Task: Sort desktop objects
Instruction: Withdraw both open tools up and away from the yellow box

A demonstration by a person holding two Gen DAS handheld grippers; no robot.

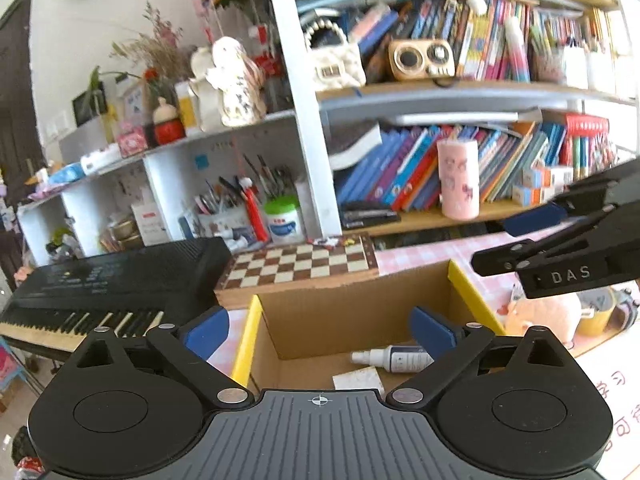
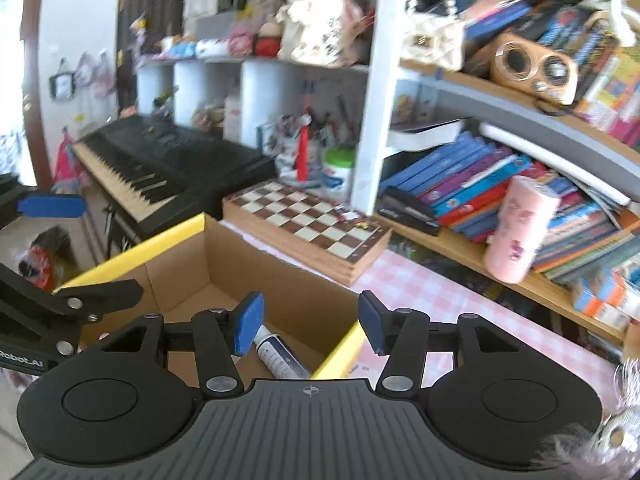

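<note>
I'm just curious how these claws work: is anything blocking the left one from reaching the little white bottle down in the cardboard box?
Nothing visible does. The left gripper is open and empty above the cardboard box, whose top is open. The white spray bottle lies uncovered on the box floor beside a white card.

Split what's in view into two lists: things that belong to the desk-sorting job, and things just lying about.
Part of the job:
- cardboard box, open
- spray bottle lying inside it
- white card beside the bottle
- left gripper and right gripper, both open, holding nothing

Just lying about:
- chessboard
- keyboard
- pink tumbler on the shelf
- books
</note>
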